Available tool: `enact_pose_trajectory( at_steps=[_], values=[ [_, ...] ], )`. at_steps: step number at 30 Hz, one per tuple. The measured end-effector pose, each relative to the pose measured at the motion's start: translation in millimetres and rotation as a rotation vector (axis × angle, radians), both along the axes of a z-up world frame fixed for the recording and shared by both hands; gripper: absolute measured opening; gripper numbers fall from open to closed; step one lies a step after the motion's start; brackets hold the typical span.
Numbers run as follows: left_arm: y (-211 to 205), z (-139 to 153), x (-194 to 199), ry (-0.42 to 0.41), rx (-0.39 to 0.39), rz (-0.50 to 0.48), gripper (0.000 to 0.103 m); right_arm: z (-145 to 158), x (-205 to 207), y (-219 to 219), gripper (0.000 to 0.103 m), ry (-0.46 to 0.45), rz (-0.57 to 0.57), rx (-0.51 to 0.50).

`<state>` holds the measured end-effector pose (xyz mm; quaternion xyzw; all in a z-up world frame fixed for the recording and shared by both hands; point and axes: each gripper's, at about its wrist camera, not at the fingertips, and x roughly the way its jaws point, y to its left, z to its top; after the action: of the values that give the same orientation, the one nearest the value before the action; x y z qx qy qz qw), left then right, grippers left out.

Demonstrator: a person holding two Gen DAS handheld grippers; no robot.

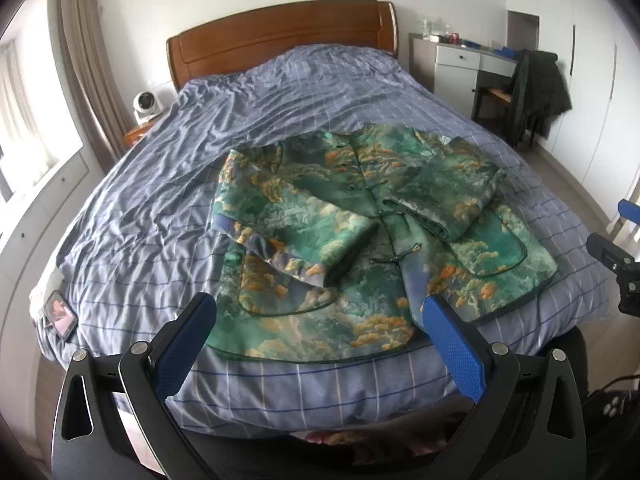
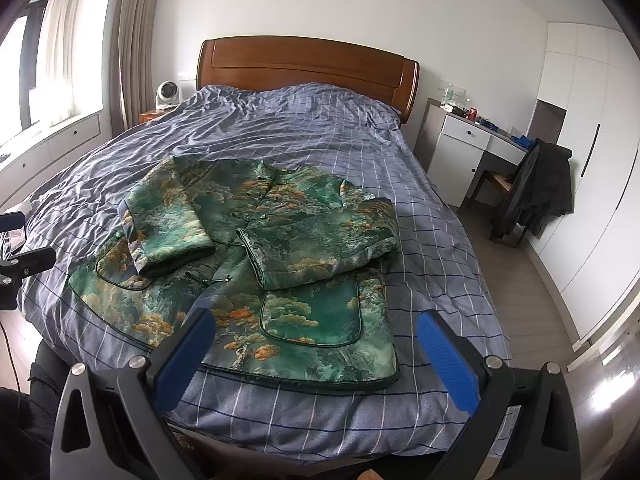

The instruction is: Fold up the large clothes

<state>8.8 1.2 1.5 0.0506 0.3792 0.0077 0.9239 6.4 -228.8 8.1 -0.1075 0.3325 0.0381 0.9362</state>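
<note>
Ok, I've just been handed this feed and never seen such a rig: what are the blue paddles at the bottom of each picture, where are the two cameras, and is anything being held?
The blue paddles are the fingers of two hand-held grippers; a person carries one in each hand, and there is no robot arm. Each gripper has a fisheye camera looking forward along its fingers. One picture is from the left gripper, the other from the right gripper.

Both look over a bed with a blue-grey checked cover. On it lies a green padded jacket printed with orange and cream clouds, front up, both sleeves already folded across the chest. A phone lies near the bed's left corner.

Both grippers are open above the jacket's hem, holding nothing.
</note>
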Motion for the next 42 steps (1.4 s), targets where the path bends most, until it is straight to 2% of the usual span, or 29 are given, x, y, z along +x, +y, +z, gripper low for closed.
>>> enact_pose_trajectory(
  at_steps=[42],
  values=[
    [4.4,-0.8,3.1,0.008,-0.006,-0.001,0.103,0.0,3.8,2.3,0.103,0.011,0.0,0.006]
  ],
)
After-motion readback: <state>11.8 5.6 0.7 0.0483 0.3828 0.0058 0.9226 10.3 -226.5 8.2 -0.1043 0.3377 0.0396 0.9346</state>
